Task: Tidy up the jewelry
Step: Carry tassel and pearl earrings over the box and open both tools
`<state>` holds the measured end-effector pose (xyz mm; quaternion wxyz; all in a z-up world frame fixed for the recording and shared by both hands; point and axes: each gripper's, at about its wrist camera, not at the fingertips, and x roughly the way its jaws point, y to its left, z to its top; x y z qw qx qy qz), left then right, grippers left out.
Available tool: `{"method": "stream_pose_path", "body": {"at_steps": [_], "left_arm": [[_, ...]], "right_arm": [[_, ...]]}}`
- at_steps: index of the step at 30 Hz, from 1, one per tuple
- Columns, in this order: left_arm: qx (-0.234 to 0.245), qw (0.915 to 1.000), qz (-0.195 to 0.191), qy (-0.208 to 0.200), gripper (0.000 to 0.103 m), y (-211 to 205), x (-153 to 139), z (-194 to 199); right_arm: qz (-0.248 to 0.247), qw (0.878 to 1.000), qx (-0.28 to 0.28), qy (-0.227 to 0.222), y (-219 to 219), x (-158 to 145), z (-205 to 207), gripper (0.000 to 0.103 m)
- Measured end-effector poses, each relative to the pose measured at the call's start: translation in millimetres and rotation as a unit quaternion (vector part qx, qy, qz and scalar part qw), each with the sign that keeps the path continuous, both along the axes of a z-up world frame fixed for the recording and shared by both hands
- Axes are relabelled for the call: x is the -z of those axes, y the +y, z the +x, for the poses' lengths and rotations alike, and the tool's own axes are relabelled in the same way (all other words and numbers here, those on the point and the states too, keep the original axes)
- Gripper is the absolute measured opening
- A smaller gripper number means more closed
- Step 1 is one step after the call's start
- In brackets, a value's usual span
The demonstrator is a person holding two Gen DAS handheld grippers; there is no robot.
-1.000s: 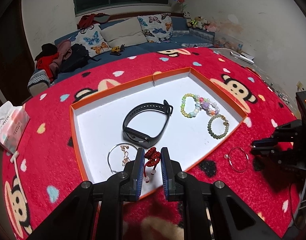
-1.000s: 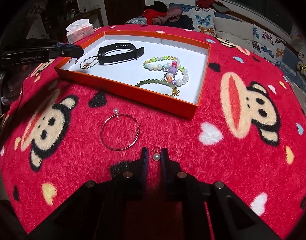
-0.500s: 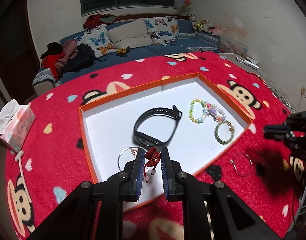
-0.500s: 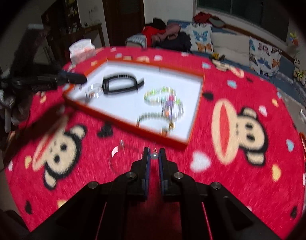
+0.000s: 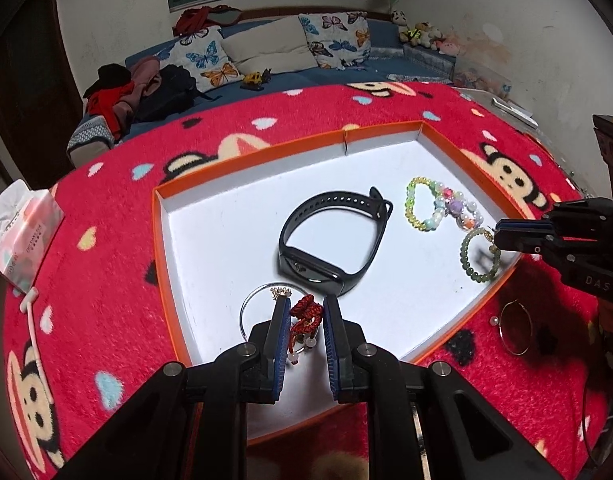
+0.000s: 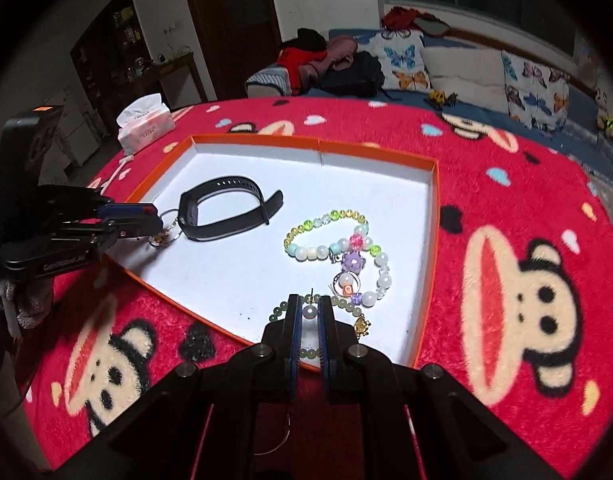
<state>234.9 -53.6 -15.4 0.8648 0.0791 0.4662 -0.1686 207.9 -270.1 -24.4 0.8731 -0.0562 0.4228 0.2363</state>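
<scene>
A red monkey-print blanket (image 5: 106, 240) covers your tabletop, sofa behind. The orange-rimmed tray (image 5: 158, 240) holds a black watch band (image 5: 334, 240), long axis running 2 to 8 o'clock, with beaded bracelets (image 5: 438, 208) at 3 o'clock of it. Your left gripper (image 5: 304, 312) has its jaws clamped on a red knotted cord (image 5: 306, 314) over the tray's near edge. Your right gripper (image 6: 308, 312) pinches a pearl earring (image 6: 309, 312), jaws together.
</scene>
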Motion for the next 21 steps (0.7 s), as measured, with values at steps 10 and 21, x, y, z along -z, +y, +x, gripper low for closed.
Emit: {"method": "stream_pose_path", "body": {"at_steps": [10,21], "left_arm": [[-0.001,1.0000,-0.001,0.004,0.045,-2,2,0],[0.025,0.9993,-0.005,-0.026,0.052,-14,-19,-31]], "right_arm": [[0.002,1.000,0.001,0.013,3,5,3,0.010],[-0.012,1.000,0.008,-0.001,-2,-3,-4,0.011]]}}
